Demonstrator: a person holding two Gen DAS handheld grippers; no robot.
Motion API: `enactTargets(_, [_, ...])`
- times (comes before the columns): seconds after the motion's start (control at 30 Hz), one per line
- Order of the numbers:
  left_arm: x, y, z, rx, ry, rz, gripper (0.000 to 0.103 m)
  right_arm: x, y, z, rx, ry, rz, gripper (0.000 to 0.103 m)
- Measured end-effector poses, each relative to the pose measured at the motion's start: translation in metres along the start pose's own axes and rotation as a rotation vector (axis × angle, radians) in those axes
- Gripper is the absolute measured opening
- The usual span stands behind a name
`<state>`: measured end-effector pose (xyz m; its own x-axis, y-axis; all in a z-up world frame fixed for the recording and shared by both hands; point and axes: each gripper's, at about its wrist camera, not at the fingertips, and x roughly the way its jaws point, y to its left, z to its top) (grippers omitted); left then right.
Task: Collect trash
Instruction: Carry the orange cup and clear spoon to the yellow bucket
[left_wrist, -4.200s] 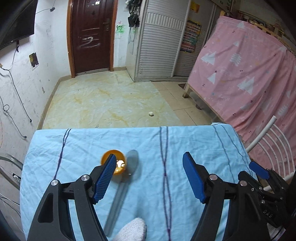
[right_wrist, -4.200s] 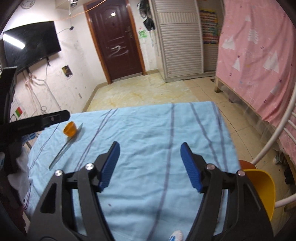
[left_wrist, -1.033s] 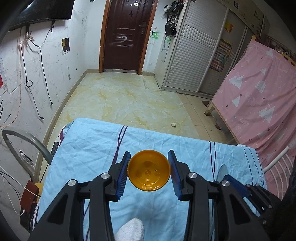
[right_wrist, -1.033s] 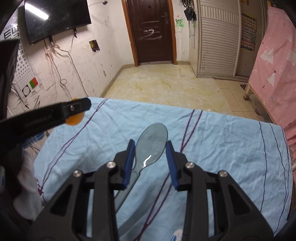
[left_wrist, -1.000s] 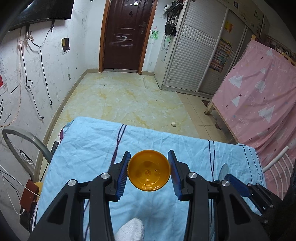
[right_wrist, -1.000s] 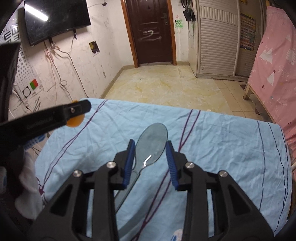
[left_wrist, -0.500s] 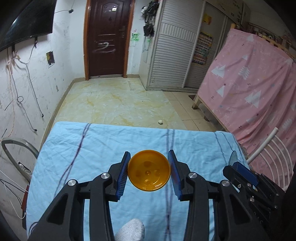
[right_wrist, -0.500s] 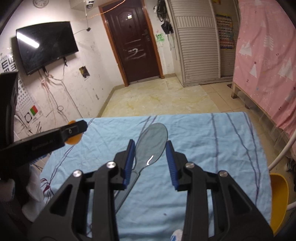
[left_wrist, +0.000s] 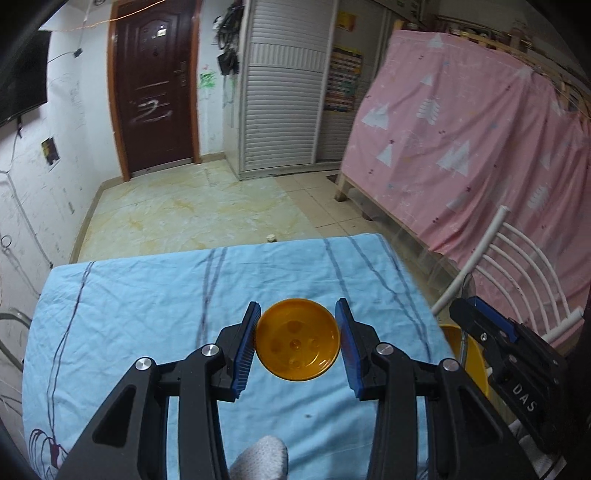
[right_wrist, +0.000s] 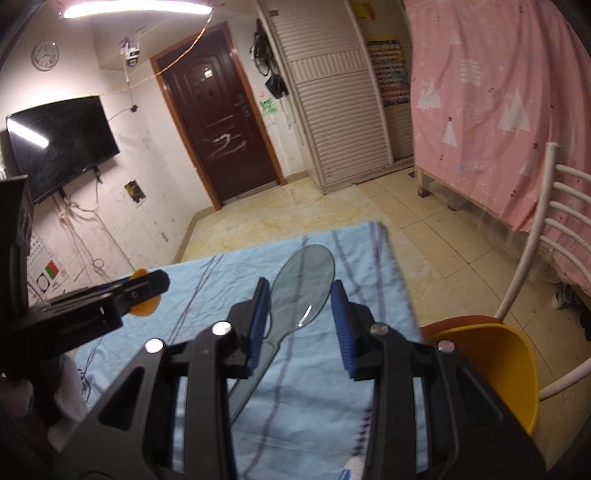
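Left gripper (left_wrist: 297, 341) clamps orange cup (left_wrist: 297, 345); right gripper (right_wrist: 300, 317) clamps spoon (right_wrist: 301, 282)

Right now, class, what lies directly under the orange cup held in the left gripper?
Under the orange cup, gripped by the left gripper, lies the blue striped tablecloth. The patch straight below is hidden by the cup itself. What the cloth covers cannot be seen.

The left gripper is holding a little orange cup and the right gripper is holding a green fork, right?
Almost. The left gripper does hold the orange cup, but the right gripper has no green fork. The right wrist view shows its jaws shut on a clear grey plastic spoon, bowl pointing forward above the blue tablecloth.
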<state>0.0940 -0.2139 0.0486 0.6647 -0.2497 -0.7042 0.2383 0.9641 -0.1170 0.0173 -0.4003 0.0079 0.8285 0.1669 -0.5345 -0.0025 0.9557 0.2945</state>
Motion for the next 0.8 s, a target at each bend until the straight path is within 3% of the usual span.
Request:
enactTargets(0.33, [0.004, -0.078, -0.008, 0.099, 0.001, -0.114, 0.032, -0.045, -0.083, 0.002, 0.085, -0.089, -0.107, 0.032])
enactTargets(0.8, [0.031, -0.178, -0.019, 0.217, 0.058, -0.288, 0.032, -0.053, -0.158, -0.016, 0.089, -0.064, -0.262, 0.033])
